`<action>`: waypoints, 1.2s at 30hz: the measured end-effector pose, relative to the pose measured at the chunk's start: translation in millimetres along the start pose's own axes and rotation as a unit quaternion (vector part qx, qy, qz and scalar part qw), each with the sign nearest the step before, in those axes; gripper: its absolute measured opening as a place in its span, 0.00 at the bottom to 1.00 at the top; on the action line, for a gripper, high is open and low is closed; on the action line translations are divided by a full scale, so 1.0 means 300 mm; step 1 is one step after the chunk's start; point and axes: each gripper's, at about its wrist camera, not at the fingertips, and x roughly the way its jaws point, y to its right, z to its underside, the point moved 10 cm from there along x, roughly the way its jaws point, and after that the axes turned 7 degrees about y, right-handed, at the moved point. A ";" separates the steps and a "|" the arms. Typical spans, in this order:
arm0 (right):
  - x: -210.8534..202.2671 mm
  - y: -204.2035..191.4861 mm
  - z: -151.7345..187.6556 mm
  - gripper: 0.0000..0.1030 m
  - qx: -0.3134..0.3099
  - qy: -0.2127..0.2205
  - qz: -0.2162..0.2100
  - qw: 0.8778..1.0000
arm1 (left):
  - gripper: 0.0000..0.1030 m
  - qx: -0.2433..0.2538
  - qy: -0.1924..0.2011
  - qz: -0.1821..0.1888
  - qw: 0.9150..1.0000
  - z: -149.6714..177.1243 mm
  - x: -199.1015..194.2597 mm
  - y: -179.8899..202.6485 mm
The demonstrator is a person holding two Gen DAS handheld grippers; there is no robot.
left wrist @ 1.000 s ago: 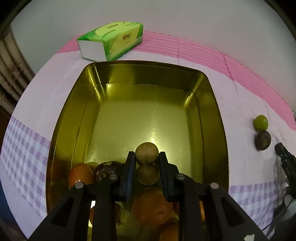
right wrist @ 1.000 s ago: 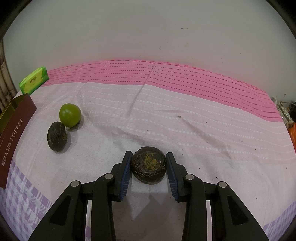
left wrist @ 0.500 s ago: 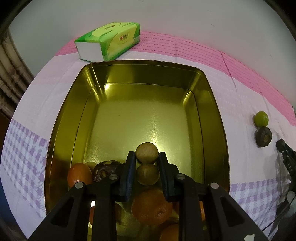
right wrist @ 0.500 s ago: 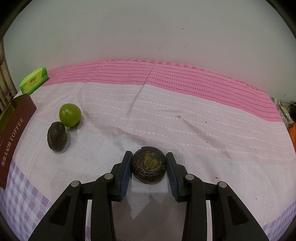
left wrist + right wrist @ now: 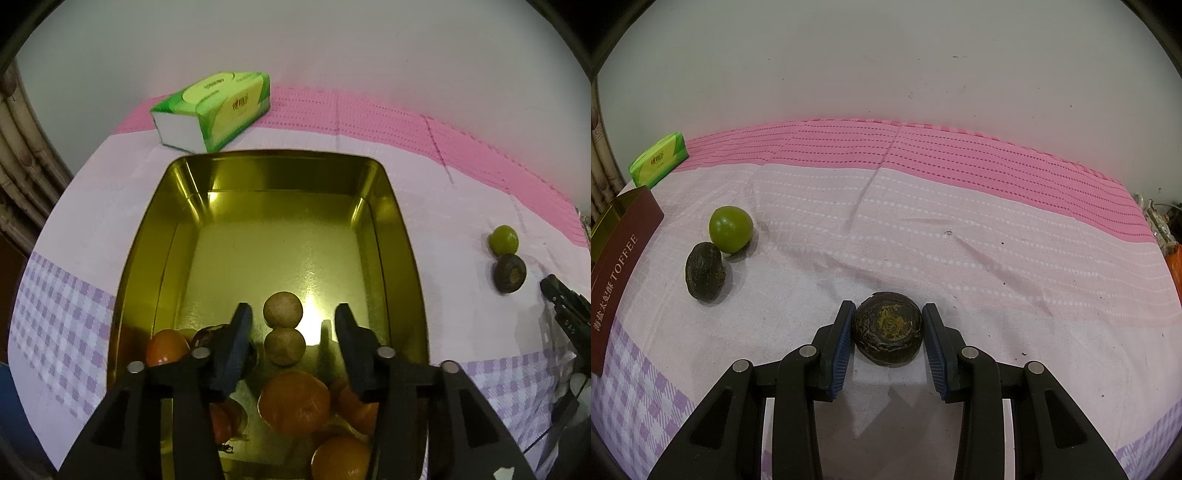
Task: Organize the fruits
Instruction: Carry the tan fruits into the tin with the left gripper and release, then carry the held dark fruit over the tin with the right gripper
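In the left wrist view my left gripper (image 5: 291,325) is open above the gold tin (image 5: 402,236). Two small brown round fruits (image 5: 283,332) lie free between its fingers on the tin floor. Oranges (image 5: 293,402) and a dark fruit (image 5: 207,334) lie at the tin's near end. In the right wrist view my right gripper (image 5: 888,326) has its pads against a dark wrinkled fruit (image 5: 888,332) resting on the cloth. A green lime (image 5: 730,229) and another dark fruit (image 5: 706,271) lie to the left; they also show in the left wrist view (image 5: 503,240).
A green tissue pack (image 5: 214,110) lies behind the tin, near the wall. The tin's maroon side labelled TOFFEE (image 5: 617,284) stands at the left of the right wrist view. The pink and checked cloth (image 5: 960,229) covers the table.
My left gripper has opened and let go of the small brown fruits, and has drawn back and up. The right gripper and its dark fruit have not moved.
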 end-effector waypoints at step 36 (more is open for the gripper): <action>0.003 -0.003 0.005 0.41 0.012 -0.002 0.002 1.000 | 0.66 -0.083 0.076 -0.069 0.991 0.016 -0.276 -0.308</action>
